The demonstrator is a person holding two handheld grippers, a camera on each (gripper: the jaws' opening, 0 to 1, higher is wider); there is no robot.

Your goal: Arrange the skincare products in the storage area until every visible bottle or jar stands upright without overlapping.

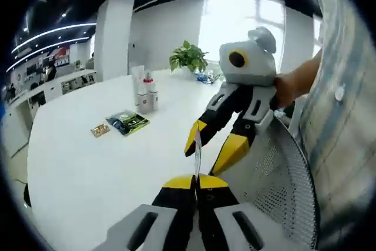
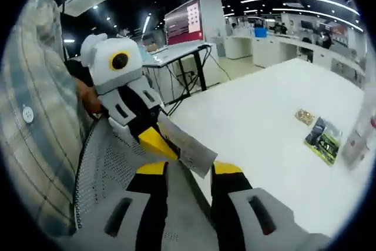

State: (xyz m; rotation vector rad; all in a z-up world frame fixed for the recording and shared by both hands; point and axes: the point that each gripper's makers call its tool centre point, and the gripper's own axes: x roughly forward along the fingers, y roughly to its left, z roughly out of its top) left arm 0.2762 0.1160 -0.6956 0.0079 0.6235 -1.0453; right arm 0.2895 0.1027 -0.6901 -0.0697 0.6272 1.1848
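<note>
A thin white sachet [image 2: 189, 145] is pinched in my left gripper [image 1: 197, 181], whose jaws are shut on it; in the left gripper view the sachet [image 1: 198, 145] shows edge on. My right gripper [image 2: 189, 171] stands open, its two jaws on either side of the sachet's free end. It comes into the left gripper view from the right [image 1: 212, 148]. Small white skincare bottles [image 1: 144, 92], one with a red cap, stand upright far back on the white table [image 1: 76, 174]; they blur at the edge of the right gripper view [image 2: 359, 136].
A green-and-black packet [image 1: 128, 123] and a small gold item [image 1: 100, 129] lie flat on the table near the bottles. A grey mesh chair back [image 1: 276, 168] sits under both grippers. A person's plaid shirt [image 1: 346, 86] is close by. A potted plant [image 1: 188, 57] stands at the far edge.
</note>
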